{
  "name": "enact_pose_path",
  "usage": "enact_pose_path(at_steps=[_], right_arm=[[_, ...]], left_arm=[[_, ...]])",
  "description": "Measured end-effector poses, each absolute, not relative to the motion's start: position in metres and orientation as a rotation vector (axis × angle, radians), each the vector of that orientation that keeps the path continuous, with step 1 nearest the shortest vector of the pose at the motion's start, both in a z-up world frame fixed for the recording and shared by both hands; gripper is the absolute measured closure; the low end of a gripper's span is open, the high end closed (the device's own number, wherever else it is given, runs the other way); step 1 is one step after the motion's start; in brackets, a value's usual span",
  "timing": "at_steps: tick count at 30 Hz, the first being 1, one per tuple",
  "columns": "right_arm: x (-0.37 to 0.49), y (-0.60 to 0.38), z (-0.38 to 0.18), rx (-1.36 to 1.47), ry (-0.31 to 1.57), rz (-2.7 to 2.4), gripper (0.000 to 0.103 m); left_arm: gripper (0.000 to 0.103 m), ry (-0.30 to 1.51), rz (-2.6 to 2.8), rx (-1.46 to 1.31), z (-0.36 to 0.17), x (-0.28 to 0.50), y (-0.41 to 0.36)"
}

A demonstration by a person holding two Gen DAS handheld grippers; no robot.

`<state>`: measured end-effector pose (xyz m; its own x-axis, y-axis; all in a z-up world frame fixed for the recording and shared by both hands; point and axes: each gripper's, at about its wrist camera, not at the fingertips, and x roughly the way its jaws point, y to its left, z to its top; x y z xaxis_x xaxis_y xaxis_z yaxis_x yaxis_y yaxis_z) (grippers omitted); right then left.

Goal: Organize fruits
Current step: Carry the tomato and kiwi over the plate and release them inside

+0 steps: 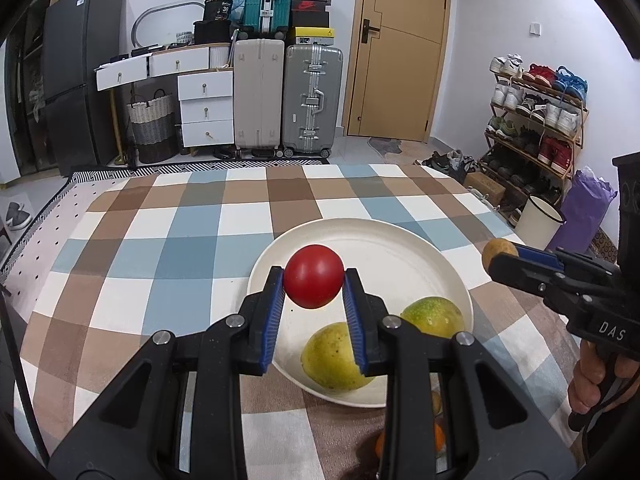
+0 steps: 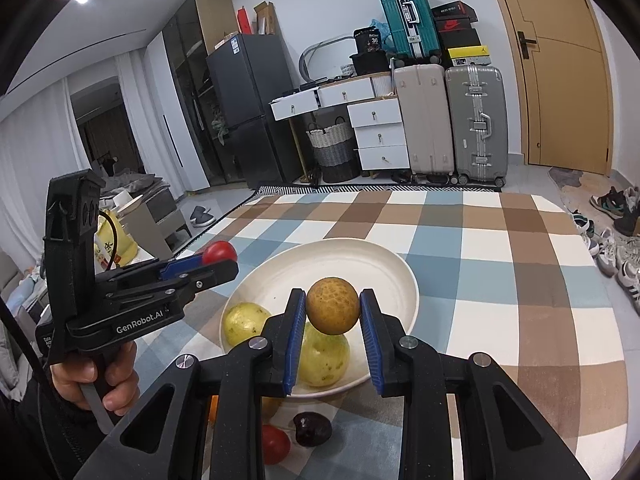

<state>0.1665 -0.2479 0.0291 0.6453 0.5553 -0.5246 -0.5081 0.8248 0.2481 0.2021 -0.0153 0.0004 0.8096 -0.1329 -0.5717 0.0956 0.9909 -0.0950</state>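
1. a checked tablecloth (image 1: 168, 232) is spread across mid-frame
2. a white plate (image 1: 400, 248) with two yellow-green fruits (image 1: 332, 356) is seen at lower centre
3. the left gripper (image 1: 314, 292) is clamped on a red tomato (image 1: 314, 276)
4. the right gripper (image 2: 333, 312) is clamped on a brown round fruit (image 2: 333, 305) above the plate

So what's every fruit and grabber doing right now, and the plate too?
Left gripper: shut on the red fruit.
Red fruit: held in the air over the plate.
Right gripper: shut on the brown round fruit.
Brown round fruit: held in the air over the plate.
White plate: on the checked cloth, mostly bare.
Two yellow-green fruits: lying on the plate's near side.
Dark fruit: on the cloth, outside the plate.
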Motion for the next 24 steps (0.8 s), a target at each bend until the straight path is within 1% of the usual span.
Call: enact_pose_path(at_steps=[19, 24], right_arm=[[0.200, -0.245, -0.010, 0.103, 0.720, 0.547, 0.075], [0.201, -0.247, -0.010, 0.107, 0.718, 0.539, 0.075]], left_arm=[[0.076, 0.695, -0.140, -0.027, -0.031, 0.227, -0.023], [0.076, 0.700, -0.146, -0.019, -0.032, 0.228, -0.026]])
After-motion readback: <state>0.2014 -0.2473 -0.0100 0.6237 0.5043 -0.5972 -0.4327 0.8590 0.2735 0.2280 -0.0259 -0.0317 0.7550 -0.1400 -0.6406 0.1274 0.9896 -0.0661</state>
